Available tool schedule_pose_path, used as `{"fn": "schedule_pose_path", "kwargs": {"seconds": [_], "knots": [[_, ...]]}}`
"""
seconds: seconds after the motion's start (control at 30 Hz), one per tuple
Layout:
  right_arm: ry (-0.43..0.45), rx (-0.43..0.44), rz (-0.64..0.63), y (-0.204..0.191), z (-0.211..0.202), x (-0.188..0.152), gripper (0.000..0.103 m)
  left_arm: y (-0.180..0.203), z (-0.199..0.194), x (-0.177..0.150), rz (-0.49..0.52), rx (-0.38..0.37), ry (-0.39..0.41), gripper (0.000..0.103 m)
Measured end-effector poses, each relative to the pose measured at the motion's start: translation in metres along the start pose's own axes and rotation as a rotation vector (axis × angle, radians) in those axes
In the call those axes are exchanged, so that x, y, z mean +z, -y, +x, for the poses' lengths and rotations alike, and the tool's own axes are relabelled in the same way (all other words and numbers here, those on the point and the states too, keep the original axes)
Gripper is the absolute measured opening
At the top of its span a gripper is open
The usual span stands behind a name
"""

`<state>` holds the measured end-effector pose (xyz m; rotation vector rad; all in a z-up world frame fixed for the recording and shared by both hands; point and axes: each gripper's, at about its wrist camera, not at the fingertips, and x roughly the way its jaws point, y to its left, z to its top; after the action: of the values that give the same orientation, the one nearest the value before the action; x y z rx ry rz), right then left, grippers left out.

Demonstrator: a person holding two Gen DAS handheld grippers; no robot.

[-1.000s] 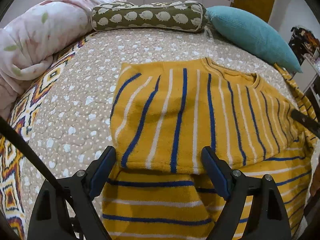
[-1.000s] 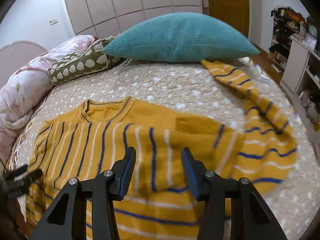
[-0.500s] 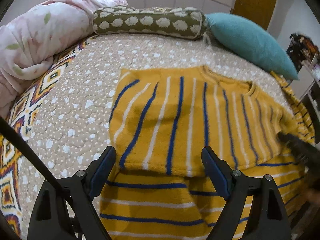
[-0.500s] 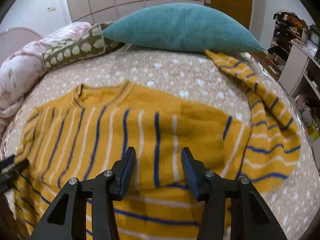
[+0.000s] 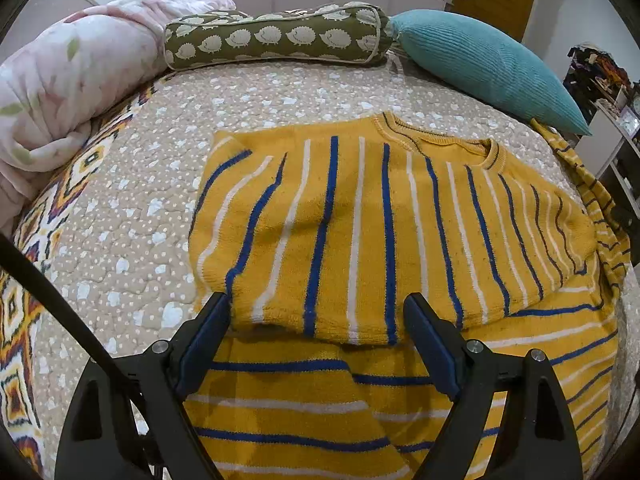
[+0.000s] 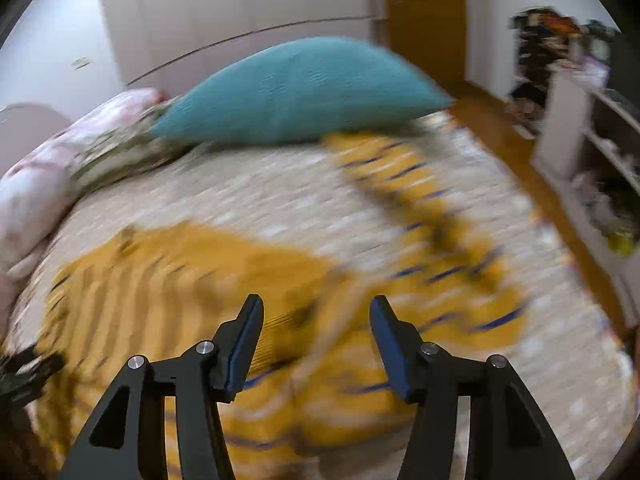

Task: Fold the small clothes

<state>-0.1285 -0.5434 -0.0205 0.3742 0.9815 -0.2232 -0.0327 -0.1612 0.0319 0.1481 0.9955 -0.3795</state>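
A yellow sweater (image 5: pixel 380 236) with blue and white stripes lies on the bed. Its left sleeve is folded across the chest. Its other sleeve (image 6: pixel 432 216) stretches out toward the teal pillow. My left gripper (image 5: pixel 318 320) is open and empty, held just above the folded sleeve's lower edge. My right gripper (image 6: pixel 316 328) is open and empty, above the sweater's right shoulder area. The right wrist view is blurred by motion. The left gripper's tip also shows at the right wrist view's left edge (image 6: pixel 24 368).
A teal pillow (image 5: pixel 488 68), a green hedgehog bolster (image 5: pixel 276 36) and a pink floral duvet (image 5: pixel 64 88) line the far side of the beige dotted bedspread (image 5: pixel 160 168). White shelves (image 6: pixel 592 160) stand off the bed's right edge.
My right gripper has swung to the right and its jaws have opened wider; its view is now blurred. My left gripper has barely moved and stays open.
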Motion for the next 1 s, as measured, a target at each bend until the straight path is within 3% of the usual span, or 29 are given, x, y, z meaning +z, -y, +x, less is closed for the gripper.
{"fn": "schedule_pose_path", "kwargs": {"seconds": [0.13,0.27,0.4,0.47,0.5,0.53,0.57,0.63,0.8,1.0], "knots": [[-0.002,-0.096,-0.019,0.026,0.013,0.023,0.066,0.000,0.003,0.000,-0.008,-0.004,-0.005,0.088],[0.018,-0.180,-0.126,0.019,0.037,0.040,0.074,0.001,0.003,0.000,-0.001,-0.003,-0.007,0.088],[0.018,-0.312,-0.266,0.011,0.069,0.054,0.074,0.001,0.005,0.000,-0.010,-0.007,-0.013,0.088],[0.019,-0.335,-0.277,0.016,0.081,0.060,0.074,0.001,0.005,0.001,-0.008,-0.007,-0.016,0.088],[0.010,-0.322,-0.274,0.019,0.087,0.063,0.068,0.002,0.005,0.001,-0.006,-0.008,-0.018,0.089],[-0.010,-0.290,-0.262,0.023,0.093,0.067,0.036,0.001,0.005,0.001,-0.007,-0.009,-0.019,0.089],[-0.034,-0.237,-0.236,0.028,0.099,0.070,0.017,0.001,0.005,0.002,-0.006,-0.011,-0.021,0.089],[-0.052,-0.167,-0.158,0.040,0.098,0.075,0.011,-0.002,0.004,0.003,-0.007,-0.014,-0.021,0.089],[0.006,0.077,-0.053,0.049,0.043,0.086,0.010,-0.025,-0.015,0.010,-0.102,-0.022,0.040,0.089],[0.028,0.437,-0.138,-0.002,-0.046,0.076,0.011,-0.044,-0.040,0.011,-0.144,-0.035,0.070,0.089]]}}
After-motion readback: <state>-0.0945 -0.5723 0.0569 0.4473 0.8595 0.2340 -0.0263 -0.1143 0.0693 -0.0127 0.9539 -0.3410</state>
